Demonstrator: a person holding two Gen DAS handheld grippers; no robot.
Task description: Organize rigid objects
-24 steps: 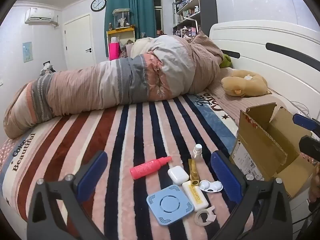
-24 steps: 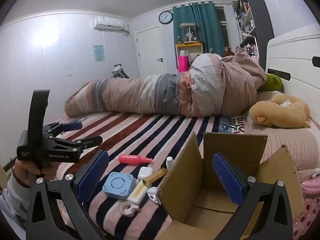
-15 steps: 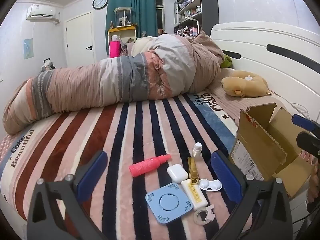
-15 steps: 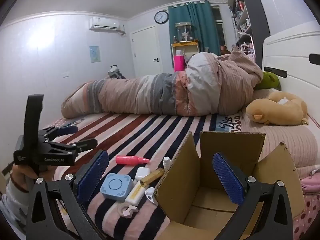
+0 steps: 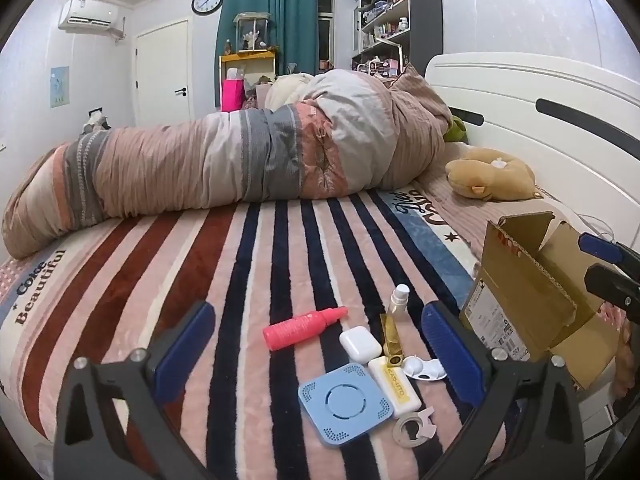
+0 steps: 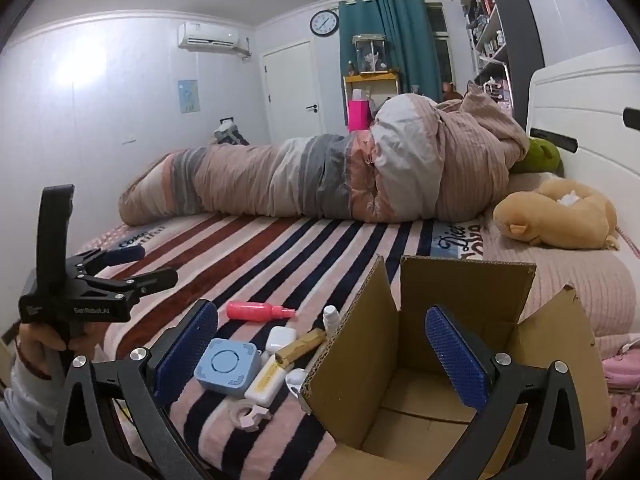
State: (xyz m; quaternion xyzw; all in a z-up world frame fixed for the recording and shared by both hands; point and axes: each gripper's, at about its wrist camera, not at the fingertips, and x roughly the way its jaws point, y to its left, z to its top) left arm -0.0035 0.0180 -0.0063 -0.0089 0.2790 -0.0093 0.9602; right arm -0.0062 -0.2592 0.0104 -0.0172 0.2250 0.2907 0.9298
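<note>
Small rigid items lie on the striped blanket: a pink spray bottle (image 5: 302, 327), a white earbud case (image 5: 360, 345), a gold tube (image 5: 390, 334), a small white bottle (image 5: 399, 299), a blue square device (image 5: 345, 402), a white-yellow tube (image 5: 394, 385), a white lens case (image 5: 422, 369) and a tape ring (image 5: 412, 426). An open cardboard box (image 5: 532, 300) stands to their right. My left gripper (image 5: 320, 352) is open and empty just before the items. My right gripper (image 6: 324, 354) is open and empty above the box (image 6: 420, 368).
A rolled striped duvet (image 5: 240, 168) lies across the far side of the bed. A tan plush toy (image 5: 490, 179) rests by the white headboard (image 5: 540, 120). The bed edge runs close below both grippers.
Both grippers have drifted slightly; the left view has moved a little nearer to the items. Nothing has been picked up.
</note>
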